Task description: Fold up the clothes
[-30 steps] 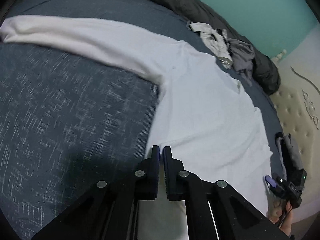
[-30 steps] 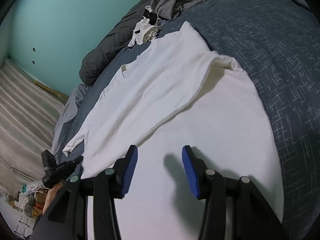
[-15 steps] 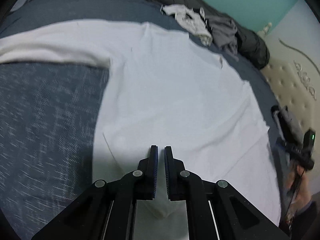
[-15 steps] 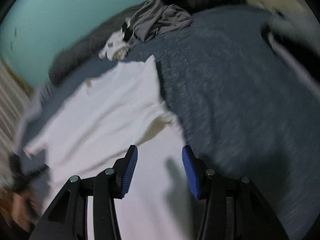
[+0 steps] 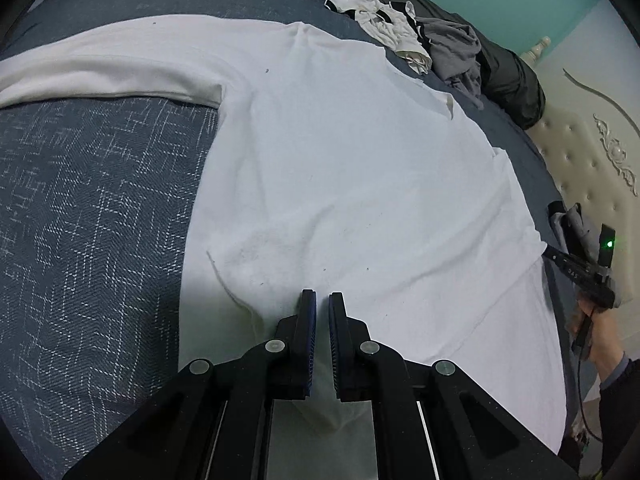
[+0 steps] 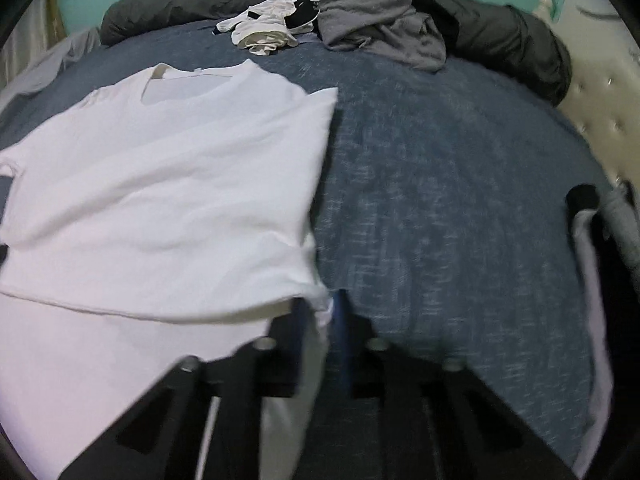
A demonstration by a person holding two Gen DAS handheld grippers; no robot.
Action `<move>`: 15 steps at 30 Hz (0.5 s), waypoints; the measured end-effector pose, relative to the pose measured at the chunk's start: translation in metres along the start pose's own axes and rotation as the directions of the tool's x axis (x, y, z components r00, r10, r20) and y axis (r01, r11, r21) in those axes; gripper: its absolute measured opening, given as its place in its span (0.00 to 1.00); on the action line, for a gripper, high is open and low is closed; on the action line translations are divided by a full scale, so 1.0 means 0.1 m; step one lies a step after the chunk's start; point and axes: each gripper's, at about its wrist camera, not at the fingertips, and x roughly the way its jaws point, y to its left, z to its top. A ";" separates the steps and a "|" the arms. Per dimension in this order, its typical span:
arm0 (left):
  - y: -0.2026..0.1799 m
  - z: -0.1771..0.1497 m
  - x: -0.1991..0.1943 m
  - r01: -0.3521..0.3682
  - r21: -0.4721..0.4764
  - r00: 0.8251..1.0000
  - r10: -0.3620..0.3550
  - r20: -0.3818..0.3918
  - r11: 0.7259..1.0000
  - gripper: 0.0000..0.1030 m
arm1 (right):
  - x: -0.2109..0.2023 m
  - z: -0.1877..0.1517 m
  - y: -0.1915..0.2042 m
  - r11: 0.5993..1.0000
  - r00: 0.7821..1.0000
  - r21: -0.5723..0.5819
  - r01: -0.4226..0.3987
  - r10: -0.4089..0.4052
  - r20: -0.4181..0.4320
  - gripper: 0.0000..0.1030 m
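Observation:
A white long-sleeved shirt lies spread on the dark blue bed cover, one sleeve stretched out to the left. My left gripper is shut, its tips over the shirt's lower part; whether cloth is pinched between them I cannot tell. In the right wrist view the shirt lies left of centre, its right side folded over the body. My right gripper is closed on the shirt's right lower edge, with white cloth between the blurred fingers.
A pile of white and grey clothes lies at the far side of the bed, against a dark rolled duvet. A cream tufted headboard stands at the right. A teal wall lies behind.
My right gripper has swung right across the shirt and closed from open onto its right edge. My left gripper has moved from the shirt's left edge onto its lower part, still shut.

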 end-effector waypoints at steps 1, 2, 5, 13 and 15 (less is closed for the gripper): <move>0.00 0.00 0.01 0.002 -0.002 1.000 -0.002 -0.001 1.000 0.06 | 0.00 -0.02 -0.04 1.000 1.000 0.007 0.005 -0.005 0.002 0.05; 0.00 0.01 0.01 0.003 -0.003 1.000 -0.003 -0.002 1.000 0.06 | 0.01 -0.03 -0.09 1.000 1.000 0.014 0.009 -0.009 0.004 0.05; 0.00 0.03 0.03 0.002 -0.001 1.000 -0.002 -0.004 1.000 0.06 | 0.02 -0.07 -0.15 1.000 1.000 0.028 0.008 -0.009 0.006 0.05; 0.00 0.04 0.02 0.004 -0.005 1.000 -0.004 -0.008 1.000 0.06 | -0.06 -0.15 -0.40 0.992 0.997 0.108 -0.063 0.067 -0.034 0.07; 0.00 0.04 0.02 0.003 -0.007 1.000 -0.003 -0.009 1.000 0.06 | -0.16 -0.12 -0.59 0.979 0.995 0.180 -0.099 0.103 -0.011 0.08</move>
